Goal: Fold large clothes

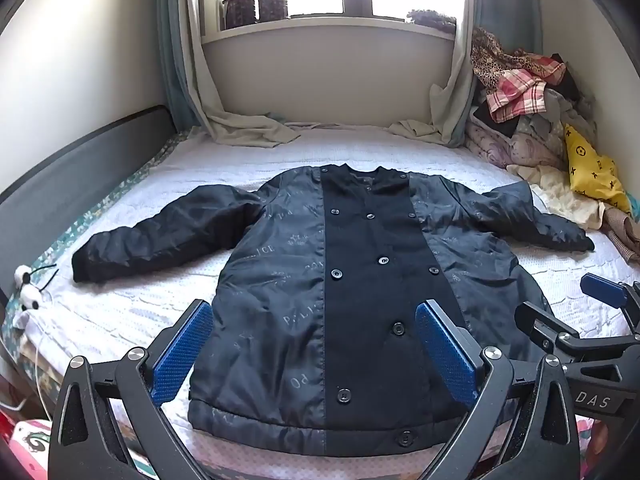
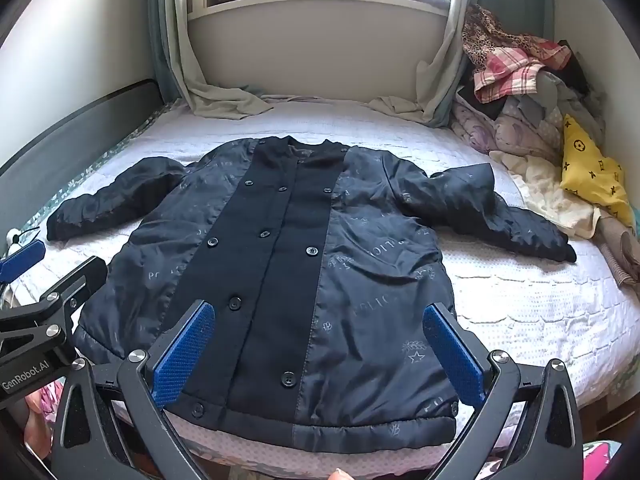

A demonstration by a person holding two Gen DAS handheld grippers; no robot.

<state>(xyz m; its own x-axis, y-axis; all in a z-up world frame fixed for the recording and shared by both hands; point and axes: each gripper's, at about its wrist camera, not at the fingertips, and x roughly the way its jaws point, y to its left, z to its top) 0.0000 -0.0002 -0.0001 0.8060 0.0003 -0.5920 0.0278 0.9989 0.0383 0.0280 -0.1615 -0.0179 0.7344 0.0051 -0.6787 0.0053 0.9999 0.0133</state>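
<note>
A dark navy coat (image 1: 360, 280) (image 2: 304, 264) lies flat on the white bed, front side up, buttoned, collar toward the window and both sleeves spread out sideways. Its hem lies nearest me. My left gripper (image 1: 316, 354) hovers over the hem's left half, jaws wide open, nothing between the blue pads (image 1: 182, 354). My right gripper (image 2: 320, 354) hangs over the hem's right half, also open and empty, its blue pads (image 2: 452, 354) apart. Each gripper shows at the edge of the other's view: right gripper (image 1: 592, 320), left gripper (image 2: 44, 280).
A heap of clothes (image 1: 532, 108) (image 2: 528, 92) with a yellow cushion (image 1: 596, 172) fills the bed's right back corner. Curtains (image 1: 240, 128) drape onto the bed below the window. A dark headboard (image 1: 72, 168) runs along the left. A small panda toy (image 1: 26, 288) lies at the left edge.
</note>
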